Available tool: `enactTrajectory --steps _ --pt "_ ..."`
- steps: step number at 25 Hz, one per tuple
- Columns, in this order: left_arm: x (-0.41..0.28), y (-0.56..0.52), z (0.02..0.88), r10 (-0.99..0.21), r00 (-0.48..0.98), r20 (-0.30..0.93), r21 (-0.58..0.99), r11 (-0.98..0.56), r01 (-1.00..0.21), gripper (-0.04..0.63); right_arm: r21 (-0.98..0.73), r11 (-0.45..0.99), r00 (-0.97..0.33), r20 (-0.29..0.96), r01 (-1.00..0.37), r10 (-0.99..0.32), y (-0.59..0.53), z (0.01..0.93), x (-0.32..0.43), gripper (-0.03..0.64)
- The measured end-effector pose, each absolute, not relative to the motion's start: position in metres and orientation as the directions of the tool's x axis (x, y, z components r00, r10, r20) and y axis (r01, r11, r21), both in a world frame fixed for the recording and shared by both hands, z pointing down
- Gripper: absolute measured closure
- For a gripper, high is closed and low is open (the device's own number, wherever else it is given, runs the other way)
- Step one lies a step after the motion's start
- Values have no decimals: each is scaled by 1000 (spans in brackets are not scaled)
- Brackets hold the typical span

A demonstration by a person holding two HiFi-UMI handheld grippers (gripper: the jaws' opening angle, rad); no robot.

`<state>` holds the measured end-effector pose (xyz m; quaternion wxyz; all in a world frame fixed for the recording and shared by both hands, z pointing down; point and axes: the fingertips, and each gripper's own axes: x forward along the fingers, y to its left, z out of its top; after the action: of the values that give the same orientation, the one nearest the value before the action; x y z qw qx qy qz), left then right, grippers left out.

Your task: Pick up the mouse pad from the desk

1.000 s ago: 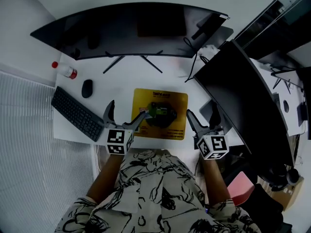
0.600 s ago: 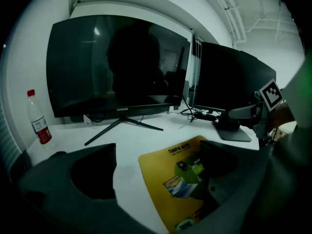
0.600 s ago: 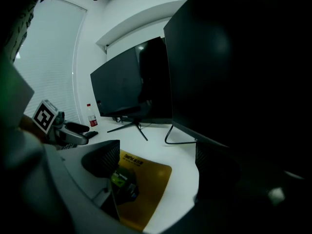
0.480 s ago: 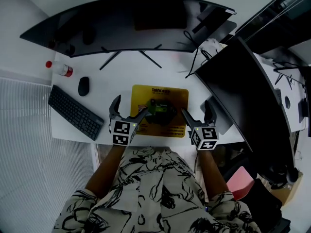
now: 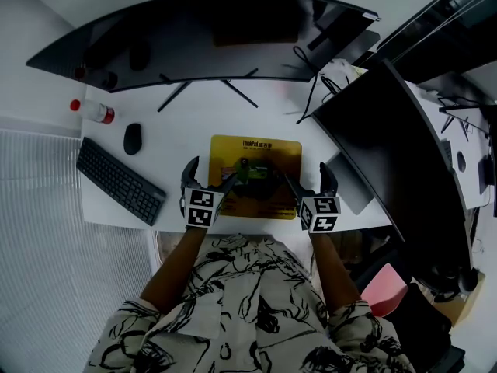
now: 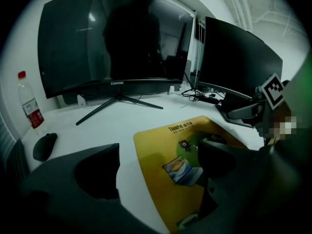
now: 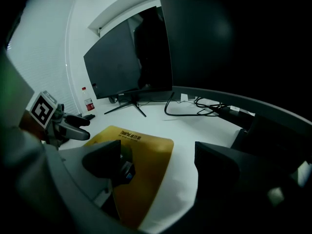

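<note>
The yellow mouse pad (image 5: 256, 158) lies flat on the white desk (image 5: 186, 130), close to the front edge. My left gripper (image 5: 211, 173) hovers low over the pad's left edge, open. Its jaws have just been closing a little, with nothing gripped between them. In the left gripper view the pad (image 6: 156, 145) lies under the gap of the left gripper (image 6: 158, 167). My right gripper (image 5: 306, 174) is open over the pad's right edge. The right gripper view shows the pad (image 7: 146, 155) below the left jaw of the right gripper (image 7: 158, 162).
A black keyboard (image 5: 120, 181), a black mouse (image 5: 133, 139) and a red-capped bottle (image 5: 93, 111) sit at the left. A curved monitor (image 5: 210, 37) spans the back. A second monitor (image 5: 380, 146) stands at the right, with cables (image 5: 311, 99) beside it.
Both grippers have come down towards the desk and closer to the pad's two side edges. The pad has not moved.
</note>
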<state>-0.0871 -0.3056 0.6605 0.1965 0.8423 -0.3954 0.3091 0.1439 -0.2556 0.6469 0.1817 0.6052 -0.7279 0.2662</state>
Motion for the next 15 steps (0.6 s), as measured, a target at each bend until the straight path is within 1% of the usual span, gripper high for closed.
enactTrajectory --steps 7,15 --pt "-92 -305 678 -518 474 712 90 -603 -793 110 -155 123 -193 623 -980 -758 -254 667 141 157" --pt "-90 -309 687 -522 469 713 93 -592 -801 132 -165 113 -194 647 -980 -737 -253 680 140 173"
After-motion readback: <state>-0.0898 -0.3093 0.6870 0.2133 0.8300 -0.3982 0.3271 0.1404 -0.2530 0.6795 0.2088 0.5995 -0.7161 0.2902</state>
